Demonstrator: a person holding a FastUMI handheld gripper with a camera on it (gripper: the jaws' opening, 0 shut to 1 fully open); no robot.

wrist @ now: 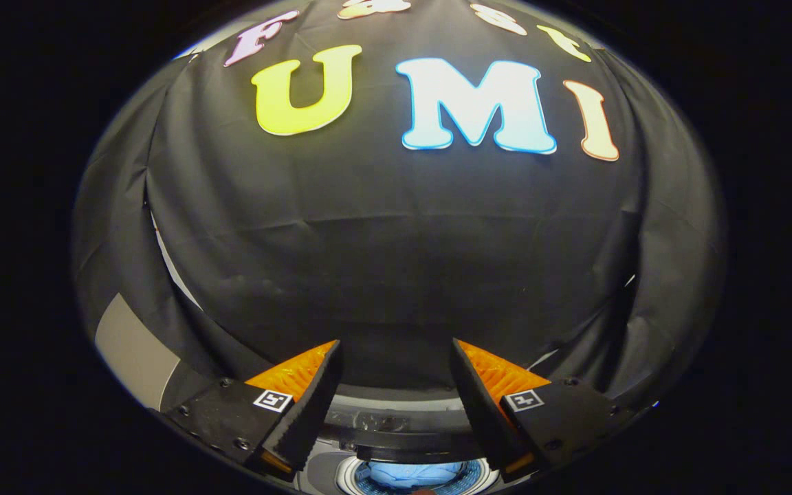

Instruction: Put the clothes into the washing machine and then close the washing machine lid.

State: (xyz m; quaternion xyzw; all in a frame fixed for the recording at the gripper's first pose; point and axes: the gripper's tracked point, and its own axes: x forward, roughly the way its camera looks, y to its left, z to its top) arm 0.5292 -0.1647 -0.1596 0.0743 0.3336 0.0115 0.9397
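Note:
My gripper stands open, with a wide gap between the fingers and nothing held. Below and between the fingers I see the top of the washing machine, with its round drum opening. A light blue garment lies inside the drum, partly cut off from sight. The gripper is raised above the machine and points at the black cloth wall beyond it. I cannot make out the lid clearly; a dark band runs along the far rim of the opening.
The booth's black cloth wall hangs close behind the machine. A grey panel shows at the left beside the cloth.

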